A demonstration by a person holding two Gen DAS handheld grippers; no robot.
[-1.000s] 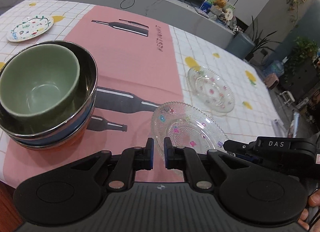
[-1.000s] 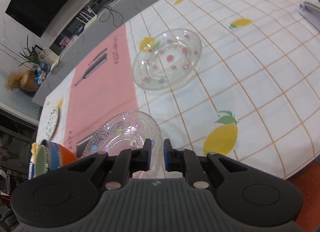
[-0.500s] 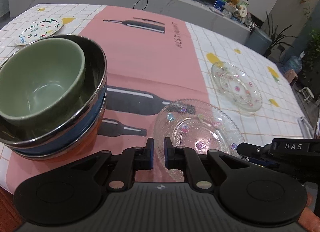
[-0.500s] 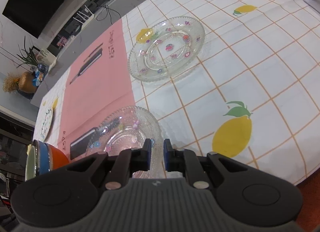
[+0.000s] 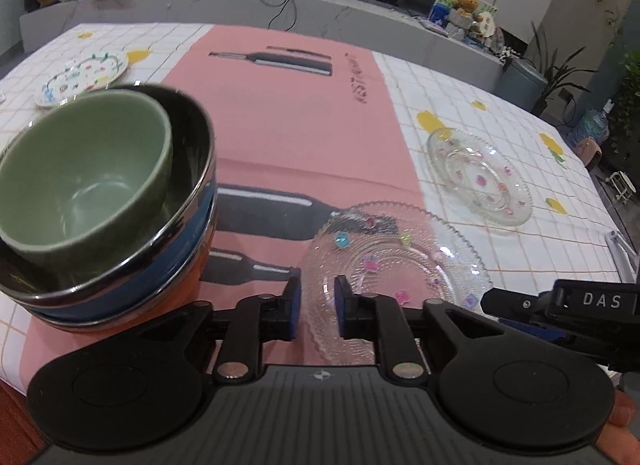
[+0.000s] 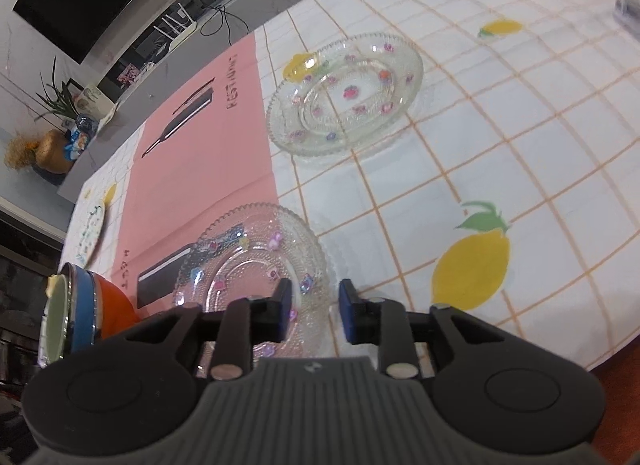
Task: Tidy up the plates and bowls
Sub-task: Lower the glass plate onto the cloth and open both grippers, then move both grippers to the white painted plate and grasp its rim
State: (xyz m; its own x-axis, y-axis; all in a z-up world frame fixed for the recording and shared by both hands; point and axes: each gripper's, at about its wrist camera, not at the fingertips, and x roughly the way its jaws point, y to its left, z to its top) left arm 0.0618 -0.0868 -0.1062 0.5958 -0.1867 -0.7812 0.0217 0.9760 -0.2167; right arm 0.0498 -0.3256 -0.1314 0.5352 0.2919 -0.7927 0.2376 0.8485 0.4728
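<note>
A near glass plate [image 5: 394, 265] with coloured dots lies at the pink mat's edge; it also shows in the right wrist view [image 6: 252, 269]. A second glass plate [image 5: 478, 177] lies farther right, and shows in the right wrist view [image 6: 346, 93]. A green bowl [image 5: 82, 177] sits in stacked steel, blue and orange bowls [image 5: 132, 293] at the left. A white patterned plate [image 5: 82, 75] lies far left. My left gripper [image 5: 317, 307] is open and empty at the near plate's front rim. My right gripper [image 6: 313, 311] is open and empty, its jaws either side of that plate's right rim.
The table [image 5: 520, 257] has a white checked cloth with lemons and a pink mat [image 5: 288, 113]. A grey counter [image 5: 320, 21] with cables, plants and ornaments runs behind it. The table's front edge is just under both grippers.
Both grippers have opened from nearly shut. The left one has swung right and nearer the near glass plate. The right one has closed in on its rim.
</note>
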